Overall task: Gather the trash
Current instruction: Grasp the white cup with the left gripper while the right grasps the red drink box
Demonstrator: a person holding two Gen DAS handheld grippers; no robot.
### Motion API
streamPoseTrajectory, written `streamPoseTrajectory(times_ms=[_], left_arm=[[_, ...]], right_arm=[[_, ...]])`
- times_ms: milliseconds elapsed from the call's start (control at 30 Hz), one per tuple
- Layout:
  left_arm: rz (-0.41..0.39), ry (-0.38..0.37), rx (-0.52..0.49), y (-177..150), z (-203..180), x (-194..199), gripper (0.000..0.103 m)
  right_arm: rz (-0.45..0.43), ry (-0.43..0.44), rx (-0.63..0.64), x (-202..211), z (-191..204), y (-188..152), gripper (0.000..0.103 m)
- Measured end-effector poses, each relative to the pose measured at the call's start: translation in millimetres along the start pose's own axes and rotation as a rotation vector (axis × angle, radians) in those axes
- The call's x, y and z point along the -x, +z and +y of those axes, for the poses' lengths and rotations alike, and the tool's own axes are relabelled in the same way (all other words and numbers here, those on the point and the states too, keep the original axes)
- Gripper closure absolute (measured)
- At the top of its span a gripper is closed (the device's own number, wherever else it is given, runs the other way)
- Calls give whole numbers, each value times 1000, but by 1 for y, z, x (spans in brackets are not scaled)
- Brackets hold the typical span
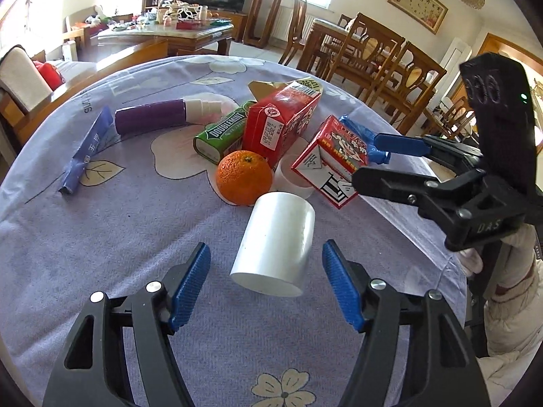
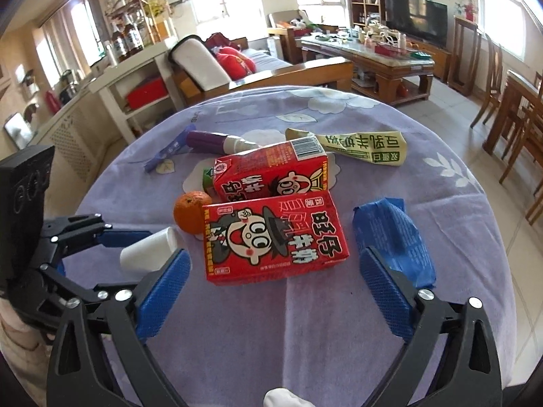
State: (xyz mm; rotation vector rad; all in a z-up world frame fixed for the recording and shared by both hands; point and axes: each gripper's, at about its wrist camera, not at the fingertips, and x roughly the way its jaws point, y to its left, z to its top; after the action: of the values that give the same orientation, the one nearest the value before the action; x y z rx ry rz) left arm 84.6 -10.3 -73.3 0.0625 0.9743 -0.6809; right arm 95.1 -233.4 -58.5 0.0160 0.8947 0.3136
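A white paper cup (image 1: pixel 275 244) lies on its side on the lilac floral tablecloth (image 1: pixel 101 220). My left gripper (image 1: pixel 266 285) is open, its blue pads either side of the cup's near end, not touching. My right gripper (image 2: pixel 275 288) is open around the near end of a red milk carton (image 2: pixel 275 237), also seen in the left wrist view (image 1: pixel 329 159). A second red carton (image 2: pixel 271 173), an orange (image 2: pixel 190 212), a green gum box (image 1: pixel 220 134), a purple tube (image 1: pixel 152 115), a blue wrapper (image 2: pixel 393 237) and a yellow-green pouch (image 2: pixel 363 147) lie around.
A blue stick wrapper (image 1: pixel 85 151) lies at the left of the table. Another white cup (image 1: pixel 292 178) stands behind the orange. The table edge drops off on the right, with wooden chairs (image 1: pixel 370 57) beyond. A sofa and a coffee table (image 2: pixel 366 54) stand behind.
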Motion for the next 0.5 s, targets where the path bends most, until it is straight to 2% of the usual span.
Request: streamPoseTrajectory(times_ms=[300,467,500], left_arm=[[-4,-3,2,3,10,5,58],[-6,-9,9,3,13,7,59],[-6,-12,12,4,15,7,59]], right_arm=[[22,28,43,-18,5,12,5],[16,52,35,-21,4,14,5],[17,52,33,-21,4,14,9]])
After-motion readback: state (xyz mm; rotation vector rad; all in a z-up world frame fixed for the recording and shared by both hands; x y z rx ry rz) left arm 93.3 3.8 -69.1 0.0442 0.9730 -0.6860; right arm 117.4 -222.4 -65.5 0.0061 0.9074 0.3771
